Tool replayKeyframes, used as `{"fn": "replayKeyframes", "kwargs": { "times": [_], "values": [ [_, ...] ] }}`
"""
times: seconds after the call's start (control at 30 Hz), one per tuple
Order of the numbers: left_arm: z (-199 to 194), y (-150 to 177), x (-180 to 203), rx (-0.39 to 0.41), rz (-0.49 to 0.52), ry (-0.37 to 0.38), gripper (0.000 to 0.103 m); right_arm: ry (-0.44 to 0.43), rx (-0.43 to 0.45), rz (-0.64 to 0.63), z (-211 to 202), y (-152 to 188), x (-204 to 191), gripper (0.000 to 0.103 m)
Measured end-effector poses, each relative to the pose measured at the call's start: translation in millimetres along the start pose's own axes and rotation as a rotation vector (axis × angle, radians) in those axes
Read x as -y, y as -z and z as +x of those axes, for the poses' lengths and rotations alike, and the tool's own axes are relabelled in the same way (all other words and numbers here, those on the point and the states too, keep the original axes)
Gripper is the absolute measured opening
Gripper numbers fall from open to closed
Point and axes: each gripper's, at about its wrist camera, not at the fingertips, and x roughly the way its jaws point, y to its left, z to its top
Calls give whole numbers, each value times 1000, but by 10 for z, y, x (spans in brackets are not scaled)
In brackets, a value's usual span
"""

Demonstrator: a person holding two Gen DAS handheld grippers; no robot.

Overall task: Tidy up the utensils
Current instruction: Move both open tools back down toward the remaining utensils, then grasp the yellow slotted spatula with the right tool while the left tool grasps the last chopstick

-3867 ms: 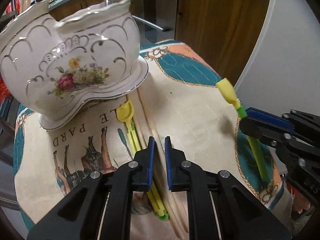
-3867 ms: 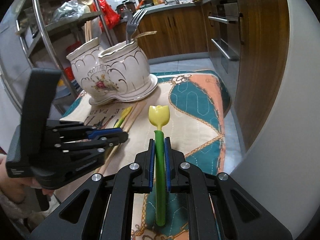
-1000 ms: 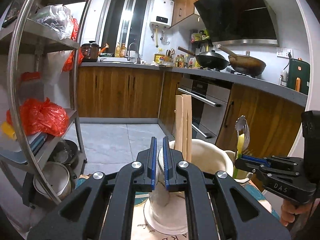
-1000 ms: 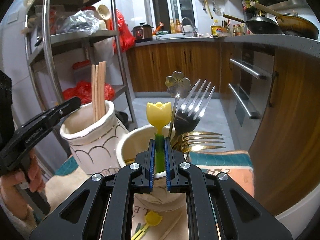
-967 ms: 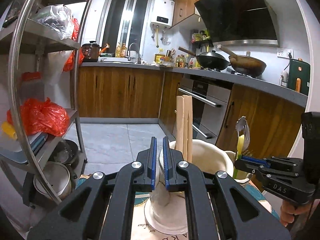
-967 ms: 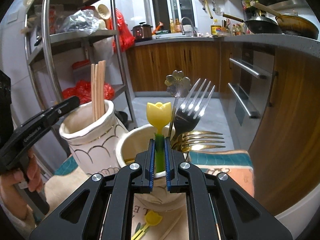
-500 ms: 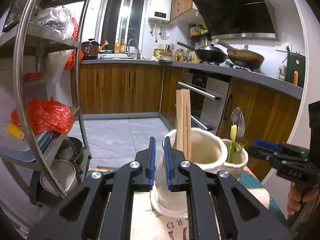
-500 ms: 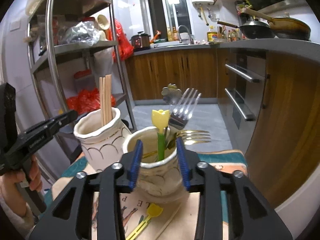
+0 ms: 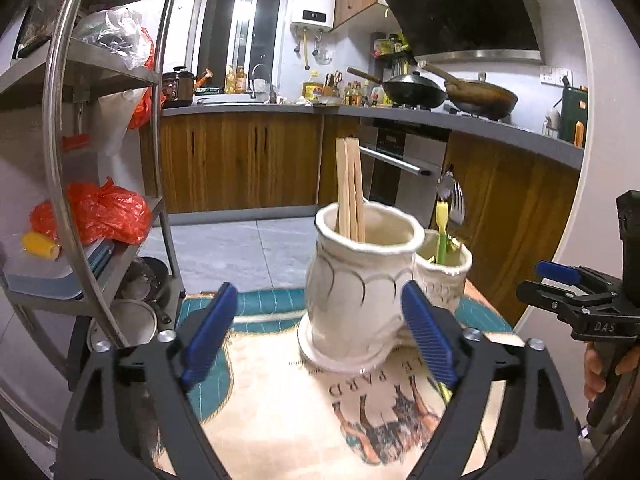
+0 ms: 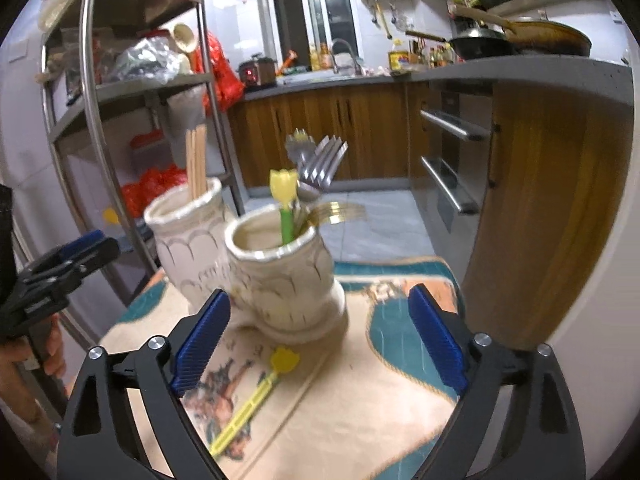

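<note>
A white double ceramic holder [image 9: 360, 292] stands on the patterned cloth [image 9: 280, 408]. Wooden chopsticks [image 9: 350, 188] stand in its taller cup. The yellow tulip-topped green utensil [image 10: 285, 208] stands in the lower cup [image 10: 280, 272] with forks [image 10: 320, 164]. A second yellow tulip utensil [image 10: 256, 396] lies on the cloth in front. My left gripper [image 9: 318, 338] is open and empty, its jaws either side of the holder's near side. My right gripper [image 10: 318, 340] is open and empty, backed off from the lower cup. Each gripper shows in the other's view, the right one [image 9: 560, 288] and the left one [image 10: 68, 256].
A steel shelf rack [image 9: 100, 160] with red bags and pots stands left of the table. Wooden kitchen cabinets [image 10: 552, 208] and an oven [image 9: 404, 172] lie behind and to the right. The table edge drops off just past the holder.
Both grippers have opened wide and drawn back. The right one let go of the green tulip utensil, which now stands in the lower cup. The chopsticks stay in the taller cup.
</note>
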Motion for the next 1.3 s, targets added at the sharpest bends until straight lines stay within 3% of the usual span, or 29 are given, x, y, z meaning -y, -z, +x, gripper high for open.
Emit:
{"fn": "replayKeyframes", "kwargs": {
  "times": [0.23,0.9,0.97,1.13,1.3],
  "values": [
    [-95,134,-30,-31,-8,-21,97,27,-63,12,13,174,28,94],
    [-263,421,-175,-88,31,-54,97,29,-241,-63,331,470,-471,93],
    [-257,438,-185,-92,27,-47,97,23,-270,-68,406,490,-533,86],
    [-250,475,-187,-96,33,-37,97,3,-361,-55,585,595,-605,53],
    [-248,501,-202,-100,28,-27,97,21,-410,-45,711,663,-615,37]
  ]
}}
